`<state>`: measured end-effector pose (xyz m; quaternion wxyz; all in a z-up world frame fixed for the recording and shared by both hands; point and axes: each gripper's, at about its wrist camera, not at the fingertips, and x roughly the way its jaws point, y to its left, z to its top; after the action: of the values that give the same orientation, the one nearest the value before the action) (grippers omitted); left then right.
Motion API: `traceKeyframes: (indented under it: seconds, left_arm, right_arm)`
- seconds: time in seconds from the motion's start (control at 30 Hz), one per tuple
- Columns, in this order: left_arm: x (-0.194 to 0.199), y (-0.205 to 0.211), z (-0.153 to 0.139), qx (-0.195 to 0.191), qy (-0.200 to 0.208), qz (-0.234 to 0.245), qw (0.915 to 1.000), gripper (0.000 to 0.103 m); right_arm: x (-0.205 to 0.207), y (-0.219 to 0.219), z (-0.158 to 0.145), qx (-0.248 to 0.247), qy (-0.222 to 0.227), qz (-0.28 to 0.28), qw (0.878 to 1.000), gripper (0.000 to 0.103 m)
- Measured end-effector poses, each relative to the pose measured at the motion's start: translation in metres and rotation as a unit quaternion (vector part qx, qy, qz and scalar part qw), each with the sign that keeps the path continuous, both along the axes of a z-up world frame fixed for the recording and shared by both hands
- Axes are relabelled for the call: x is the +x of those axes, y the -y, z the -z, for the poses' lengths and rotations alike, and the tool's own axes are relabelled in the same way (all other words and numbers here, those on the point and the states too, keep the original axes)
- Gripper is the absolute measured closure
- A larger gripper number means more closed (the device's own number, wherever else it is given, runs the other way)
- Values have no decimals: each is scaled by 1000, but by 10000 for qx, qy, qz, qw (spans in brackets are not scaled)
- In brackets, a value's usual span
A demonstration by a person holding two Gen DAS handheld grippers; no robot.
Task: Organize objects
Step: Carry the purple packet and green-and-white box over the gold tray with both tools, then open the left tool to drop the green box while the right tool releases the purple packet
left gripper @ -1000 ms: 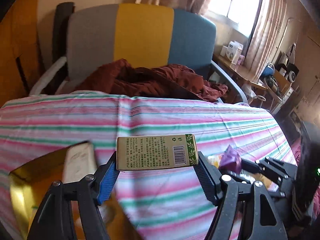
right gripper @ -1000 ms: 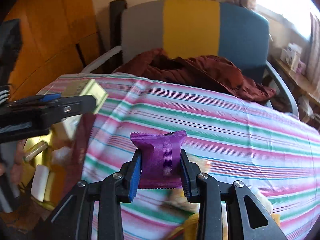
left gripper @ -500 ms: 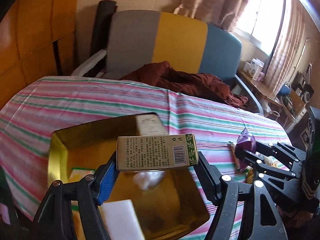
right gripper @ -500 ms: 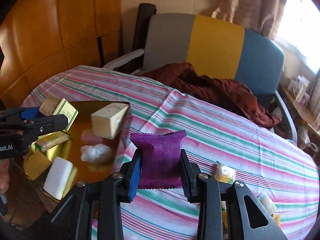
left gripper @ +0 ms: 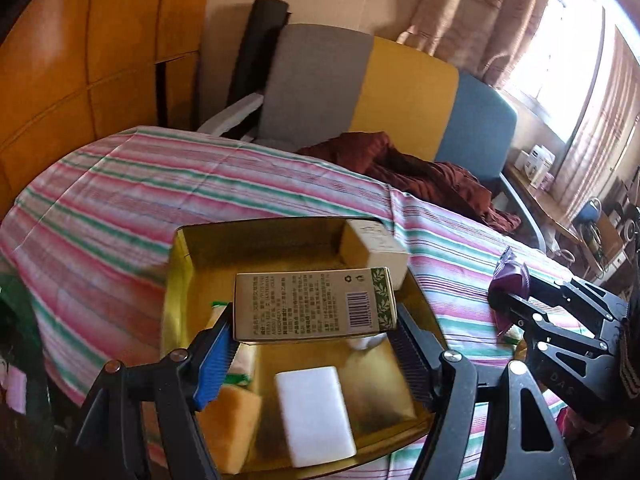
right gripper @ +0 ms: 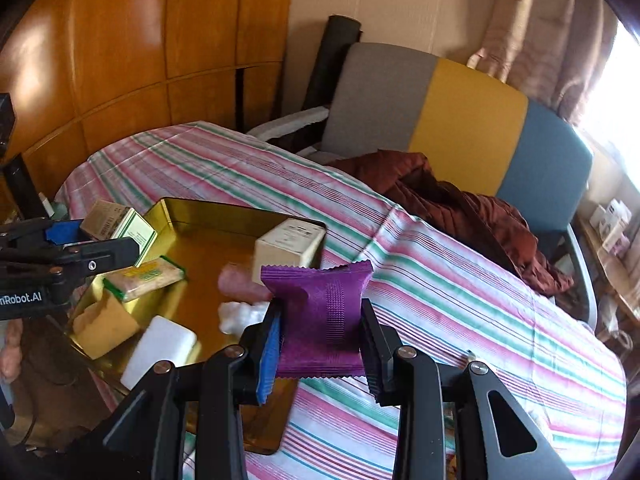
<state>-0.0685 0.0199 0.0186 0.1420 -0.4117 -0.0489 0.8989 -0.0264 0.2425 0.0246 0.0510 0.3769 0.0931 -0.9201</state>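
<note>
My left gripper [left gripper: 314, 328] is shut on a tan printed carton [left gripper: 314, 304] and holds it above the gold tray [left gripper: 180, 280]. In the right wrist view the carton [right gripper: 120, 228] sits over the tray's left rim [right gripper: 192, 206]. My right gripper [right gripper: 320, 334] is shut on a purple snack packet [right gripper: 320, 316], held above the tray's right side; it also shows in the left wrist view [left gripper: 510, 280]. The tray holds a cream box [right gripper: 288, 246], a white bar [right gripper: 160, 350], a yellow sponge [right gripper: 104, 326], a green-edged wafer pack [right gripper: 144, 278] and a white wad [right gripper: 236, 316].
The tray lies on a table with a striped cloth [right gripper: 460, 292]. A grey, yellow and blue chair [right gripper: 460, 120] with a dark red garment [right gripper: 460, 204] stands behind it. Wooden panels [right gripper: 120, 60] are at the left. Small snacks lie on the cloth at lower right [left gripper: 514, 334].
Both grippers have swung left and over the tray while keeping their holds. The tray and its contents have come fully into view under them.
</note>
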Motion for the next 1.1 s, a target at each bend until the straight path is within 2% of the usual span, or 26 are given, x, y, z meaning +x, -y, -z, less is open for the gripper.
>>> traceKeyframes:
  seconds: [0.33,0.6,0.87,1.1]
  left_arm:
    - [10,46,9,66,52,-310,9995,29]
    - [9,70,24,76,161,-426,9989,29]
    - [-17,64,24,-73,53,-349,9994,29]
    - [-48,50,28,-417,-43,-314,9986,28]
  right_arm:
    - [-5,43,12,29,154,-348,9993,67]
    - [-18,67,44,-277,669,-613,9955,67]
    - [-48,82,49,-386,771,-704,9938,67]
    - [-80,90,53,-401,842,-656,9935,67]
